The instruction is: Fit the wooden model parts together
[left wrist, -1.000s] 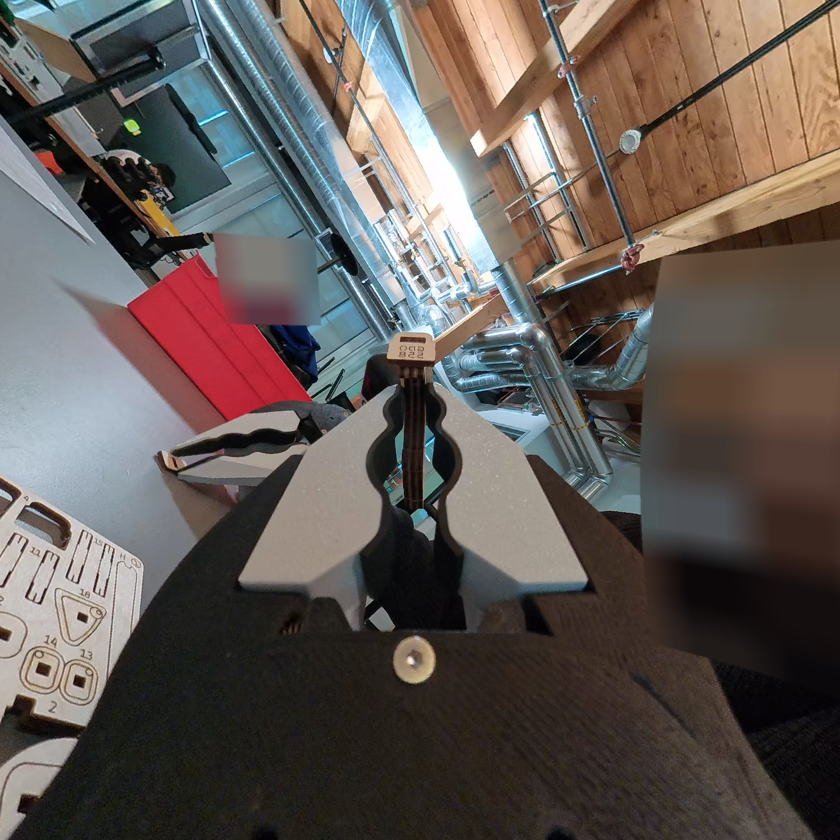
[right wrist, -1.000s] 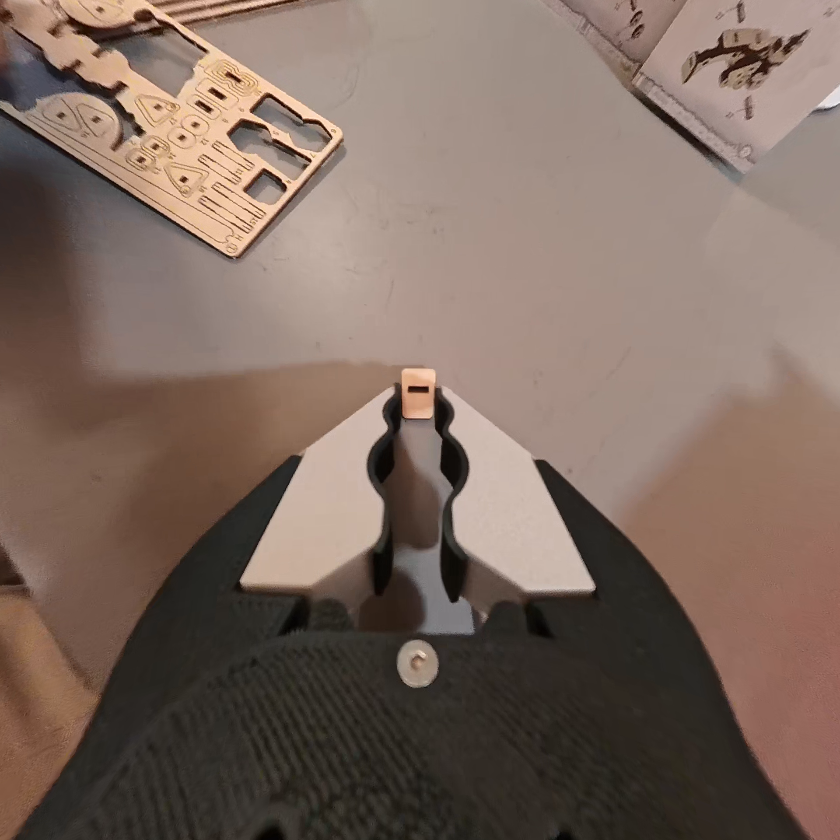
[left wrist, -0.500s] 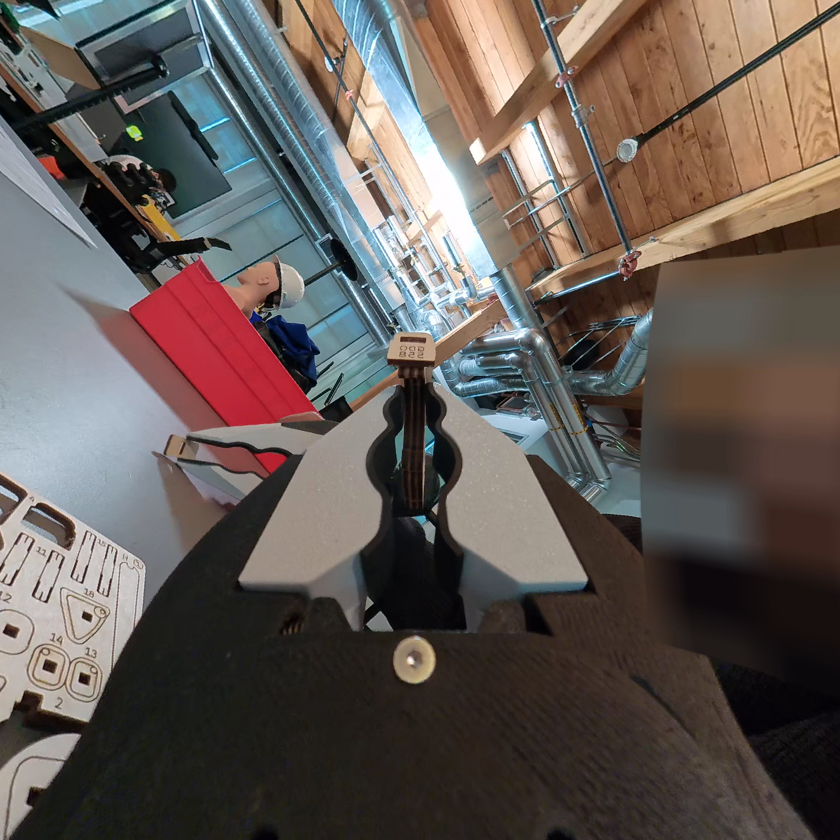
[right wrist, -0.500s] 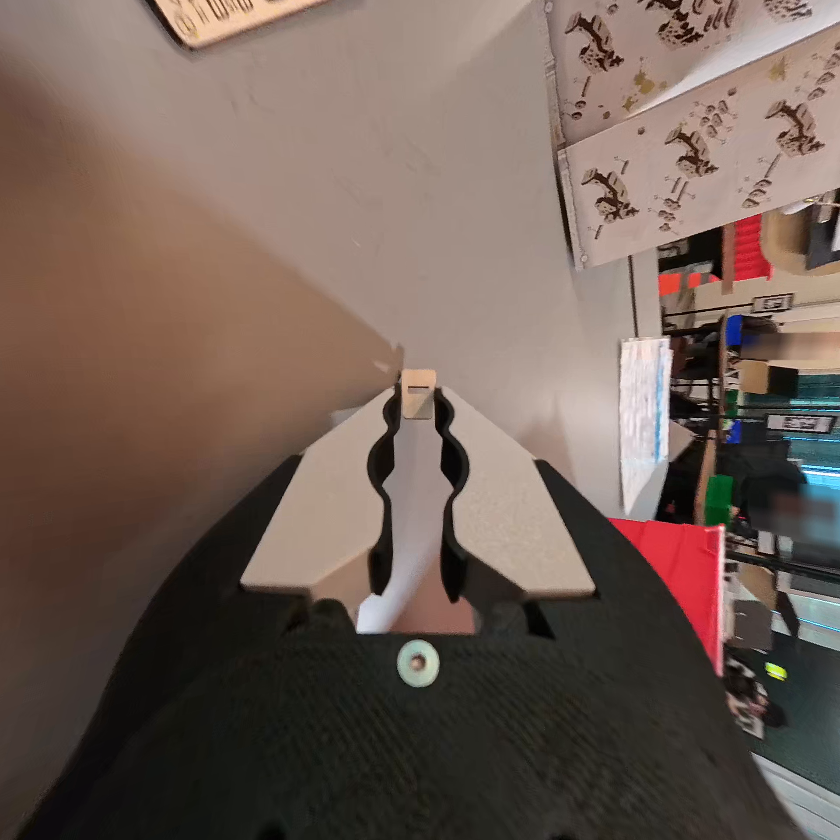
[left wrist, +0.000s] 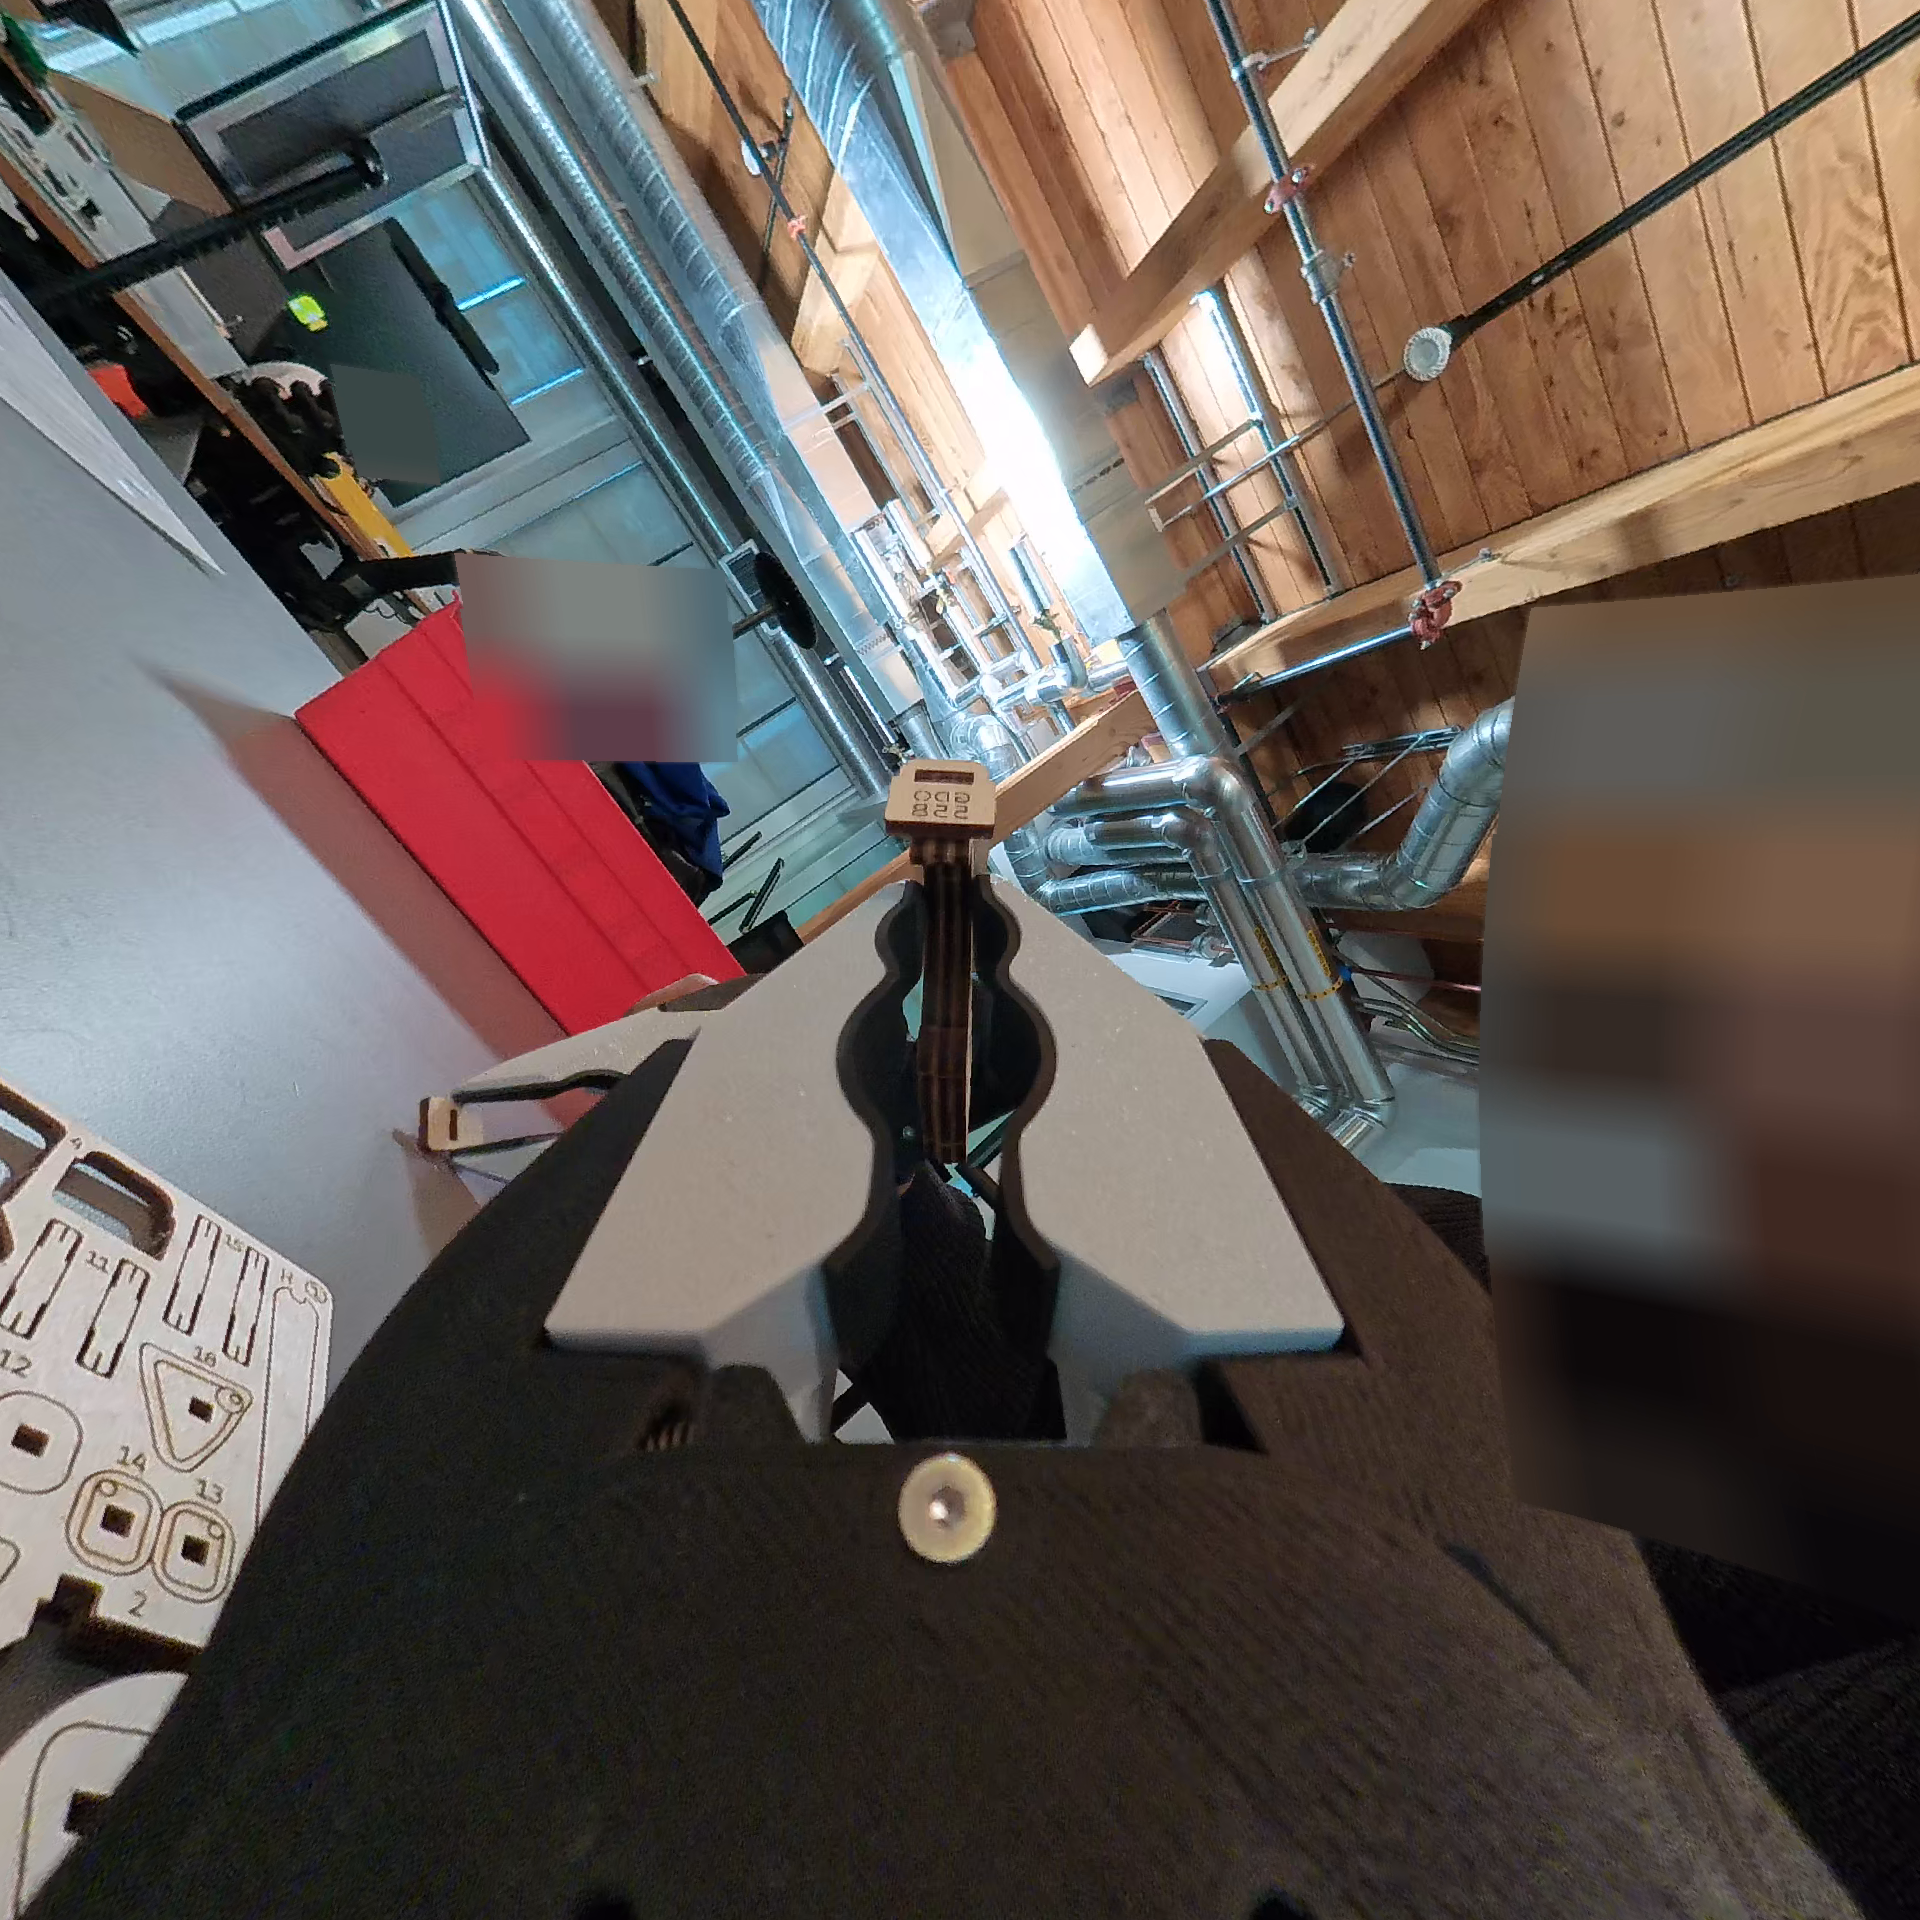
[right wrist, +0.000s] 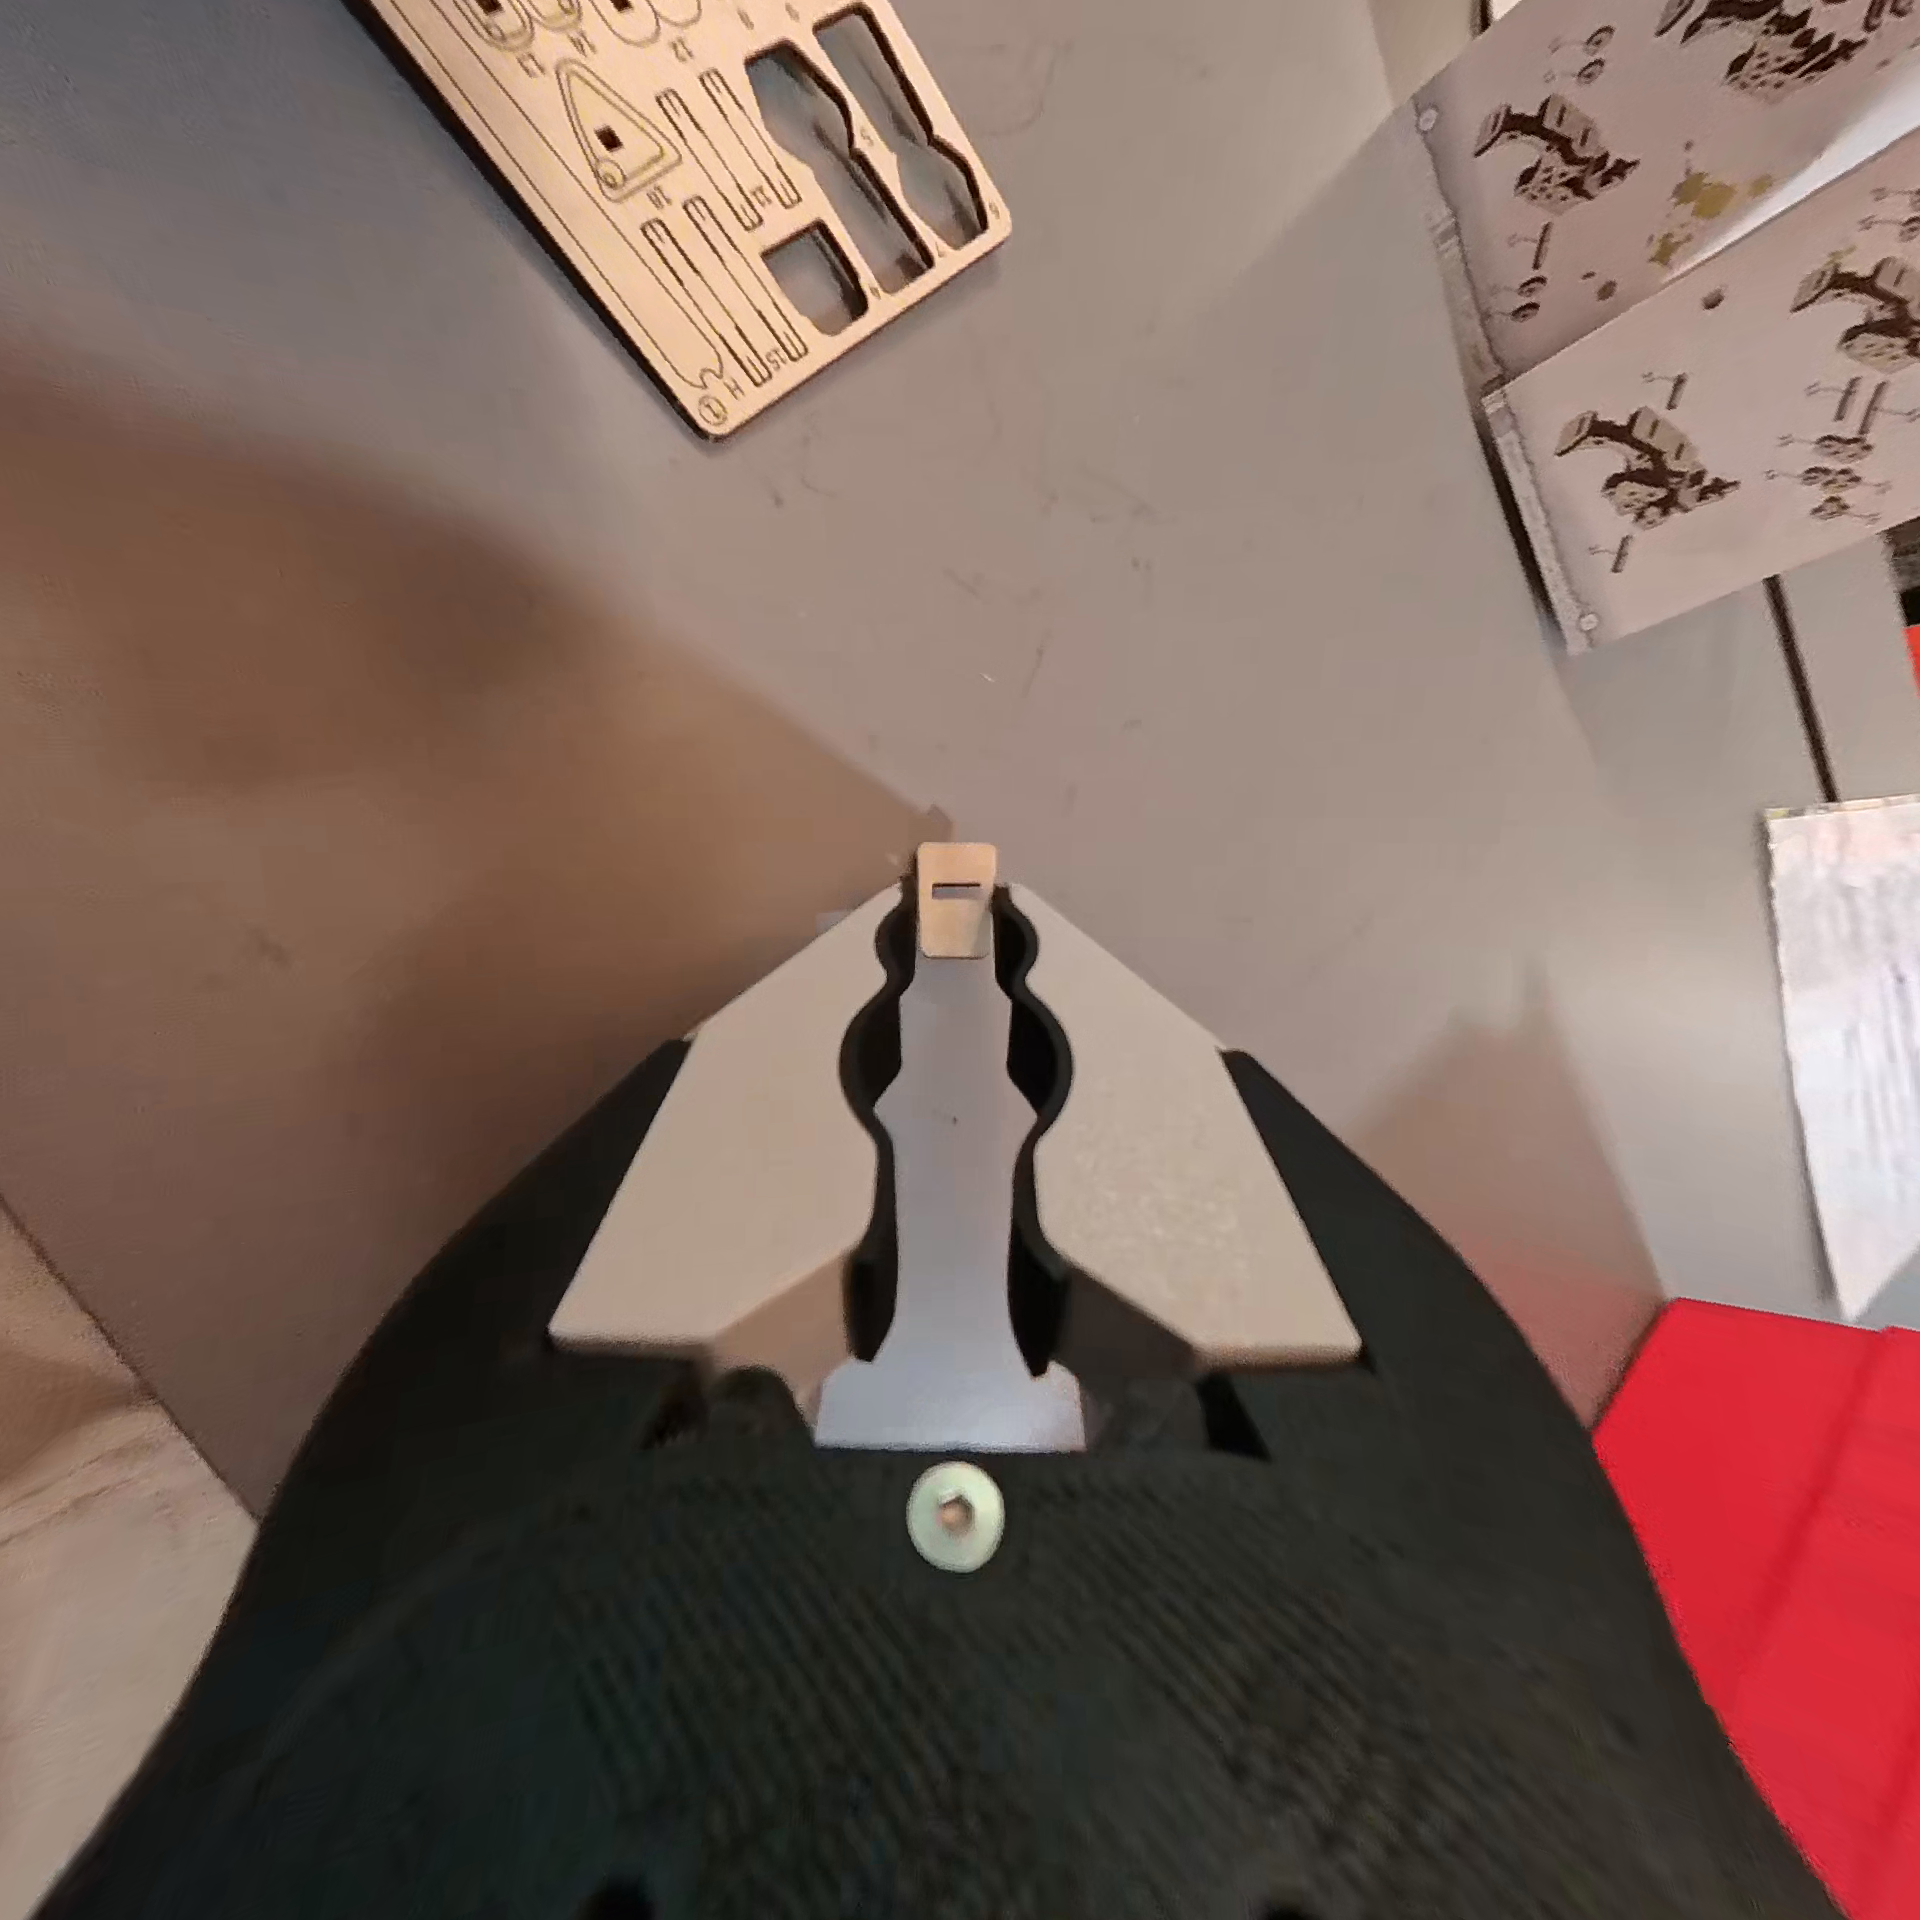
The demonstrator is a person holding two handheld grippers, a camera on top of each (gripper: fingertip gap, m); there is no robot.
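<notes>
2 grippers each pinch a part. Our left gripper [left wrist: 943,883], tilted up off the grey table [left wrist: 156,883], clamps a layered brown wooden stack capped by a small engraved tab [left wrist: 943,821]. Our right gripper [right wrist: 958,914], jaws narrow, nips a small pale slotted wooden tab [right wrist: 956,899] above the table, near the laser-cut plywood parts sheet [right wrist: 727,187].

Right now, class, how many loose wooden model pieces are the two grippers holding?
2: a layered brown wooden piece in the left gripper, a small slotted tan wooden tab in the right gripper.
</notes>
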